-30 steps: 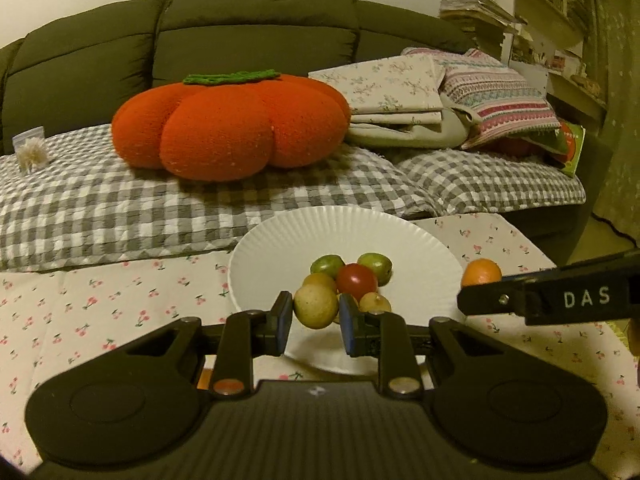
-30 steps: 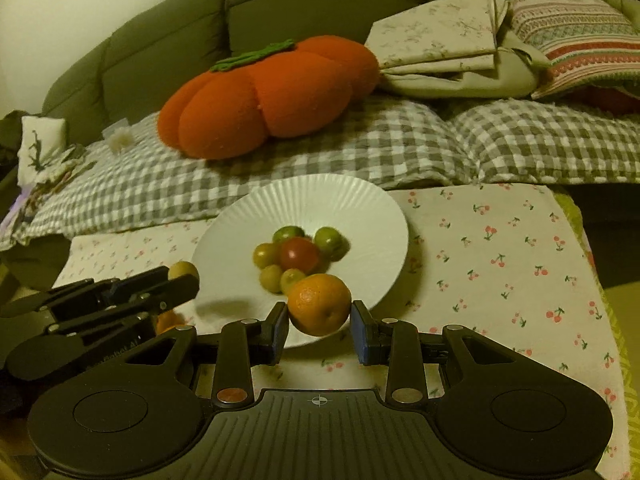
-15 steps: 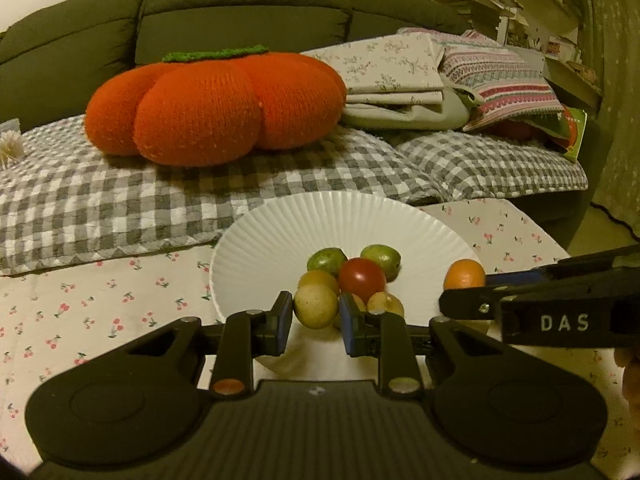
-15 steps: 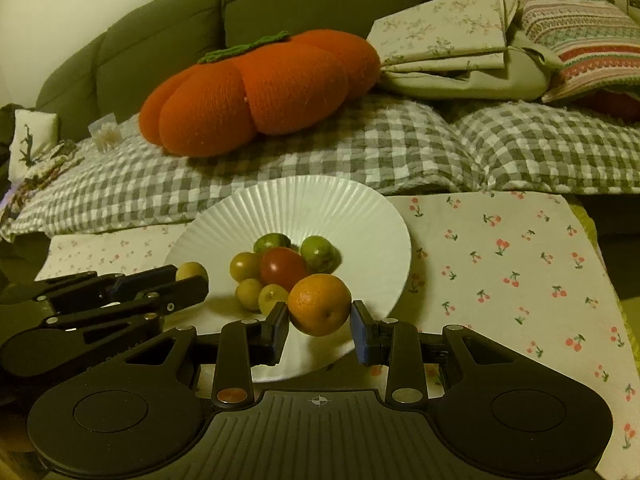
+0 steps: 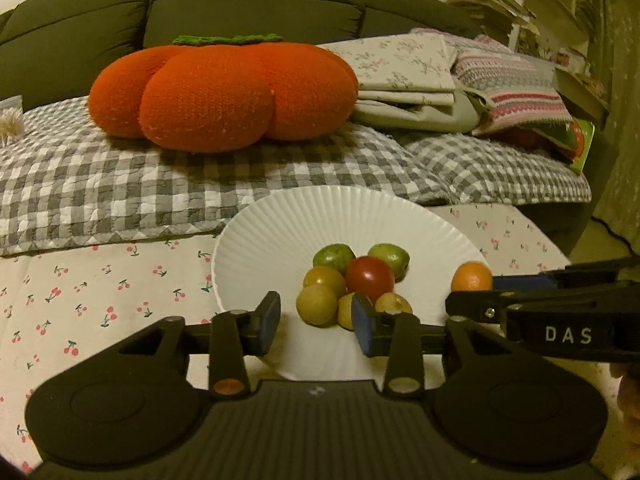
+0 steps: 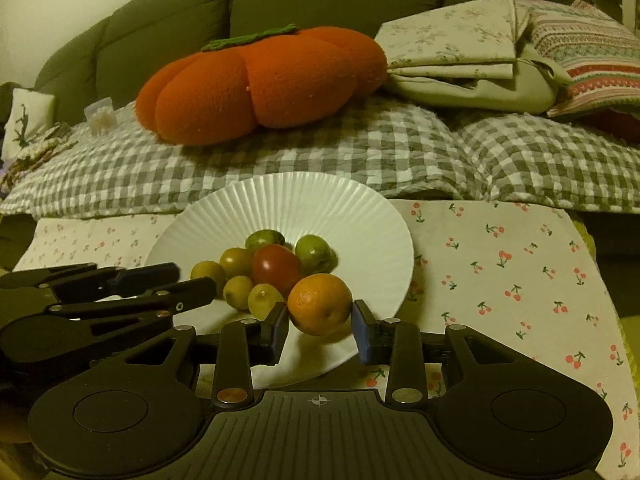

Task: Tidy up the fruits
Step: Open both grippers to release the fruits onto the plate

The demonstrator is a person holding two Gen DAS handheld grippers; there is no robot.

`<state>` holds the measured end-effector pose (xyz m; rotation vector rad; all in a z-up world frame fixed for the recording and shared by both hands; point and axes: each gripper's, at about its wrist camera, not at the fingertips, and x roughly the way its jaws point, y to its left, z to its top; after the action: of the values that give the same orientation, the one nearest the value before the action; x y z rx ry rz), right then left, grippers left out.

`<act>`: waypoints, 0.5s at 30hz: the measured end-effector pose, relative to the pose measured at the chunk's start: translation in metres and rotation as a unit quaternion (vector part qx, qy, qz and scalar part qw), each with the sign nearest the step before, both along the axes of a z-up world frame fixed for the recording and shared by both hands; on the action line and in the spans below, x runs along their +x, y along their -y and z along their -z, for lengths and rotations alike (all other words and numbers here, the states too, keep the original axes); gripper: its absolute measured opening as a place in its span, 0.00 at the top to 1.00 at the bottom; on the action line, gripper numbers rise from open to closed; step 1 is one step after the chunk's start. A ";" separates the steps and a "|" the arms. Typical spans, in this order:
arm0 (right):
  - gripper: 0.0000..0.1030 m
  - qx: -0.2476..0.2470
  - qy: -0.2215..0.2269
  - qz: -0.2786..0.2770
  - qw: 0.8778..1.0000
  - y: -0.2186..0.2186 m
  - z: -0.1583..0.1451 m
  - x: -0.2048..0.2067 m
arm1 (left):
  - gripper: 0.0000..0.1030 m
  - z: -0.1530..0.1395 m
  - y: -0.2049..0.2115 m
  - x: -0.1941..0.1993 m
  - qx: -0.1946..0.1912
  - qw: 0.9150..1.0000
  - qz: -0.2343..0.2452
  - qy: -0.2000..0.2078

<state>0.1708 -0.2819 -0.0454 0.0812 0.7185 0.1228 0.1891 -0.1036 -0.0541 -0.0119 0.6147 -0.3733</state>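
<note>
The left gripper [image 5: 316, 322] has just opened its jaws; the yellow-green fruit [image 5: 317, 304] sits loose between them on the white plate [image 5: 280, 236], clear of both pads. Just beyond the jaws lies the heap: a red tomato [image 5: 369, 278] ringed by green and yellow fruits. The right gripper [image 6: 320, 326] has its jaws about the orange [image 6: 320, 304], which rests at the plate's near edge; whether the pads press it cannot be told. Behind the plate, past the cherry-print cloth [image 6: 500, 264], a pumpkin cushion [image 5: 224, 92] lies on the sofa [image 5: 248, 4].
</note>
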 end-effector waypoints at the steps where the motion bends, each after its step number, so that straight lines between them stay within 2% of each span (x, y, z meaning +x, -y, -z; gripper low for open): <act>1: 0.66 0.001 0.000 0.003 1.000 0.001 -0.001 0.000 | 0.63 -0.002 -0.002 0.000 -0.002 1.000 -0.002 0.001; 3: 0.48 -0.003 0.006 0.006 1.000 0.001 -0.003 -0.002 | 0.63 -0.007 -0.005 -0.001 -0.006 1.000 -0.008 0.001; 4: 0.46 -0.006 0.009 0.011 1.000 0.002 -0.004 -0.003 | 0.63 -0.009 -0.007 -0.001 -0.009 1.000 -0.011 0.001; 9: 0.46 0.004 0.011 0.021 1.000 0.008 -0.008 -0.004 | 0.63 -0.016 -0.019 -0.003 -0.016 1.000 -0.026 -0.004; 15: 0.46 -0.005 -0.005 0.044 0.999 0.013 -0.009 -0.003 | 0.63 -0.019 -0.040 -0.007 -0.026 0.998 -0.050 -0.033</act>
<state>0.1674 -0.2950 -0.0364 0.1035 0.7250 0.0337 0.1822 -0.0636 -0.0350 -0.1037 0.6671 -0.2934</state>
